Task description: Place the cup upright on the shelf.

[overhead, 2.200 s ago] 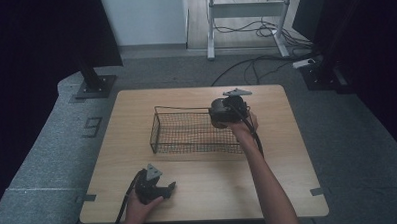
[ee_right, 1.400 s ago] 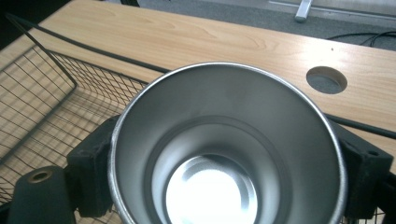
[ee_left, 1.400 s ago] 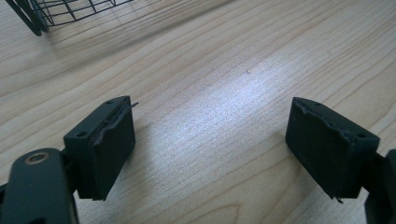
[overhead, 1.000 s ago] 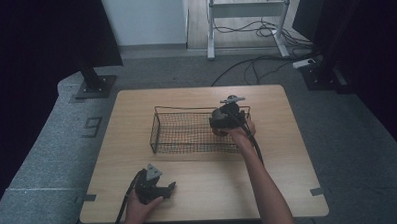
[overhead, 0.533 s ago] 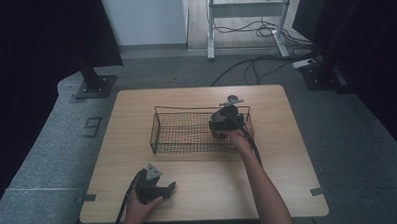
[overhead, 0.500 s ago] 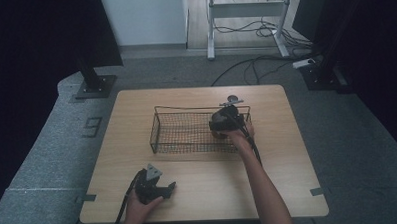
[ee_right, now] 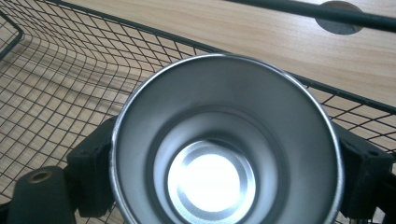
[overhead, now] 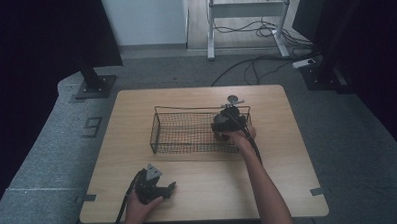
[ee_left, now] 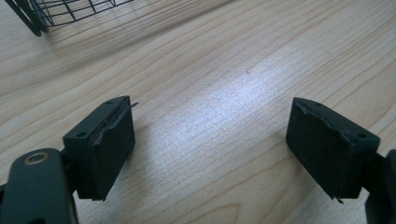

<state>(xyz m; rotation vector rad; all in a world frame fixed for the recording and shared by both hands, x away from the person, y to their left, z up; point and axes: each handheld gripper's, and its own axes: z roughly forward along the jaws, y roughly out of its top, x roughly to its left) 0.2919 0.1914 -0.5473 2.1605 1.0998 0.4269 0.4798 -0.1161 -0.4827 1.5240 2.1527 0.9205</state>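
Note:
A shiny metal cup sits between the black jaws of my right gripper, seen from above with its mouth open toward the camera. The cup is low inside the right end of the black wire basket, with mesh around and under it. In the high view the right gripper covers the cup. My left gripper rests near the table's front edge, left of centre. It stands open over bare wood with nothing between its pads.
The basket lies lengthwise across the middle of the wooden table; its near corner is just ahead of the left gripper. A small round grey disc lies on the table just beyond the basket's far rim.
My right gripper has carried the cup from above the basket's right rim down into the basket's right end, moving slightly toward the person. The left gripper has stayed put.

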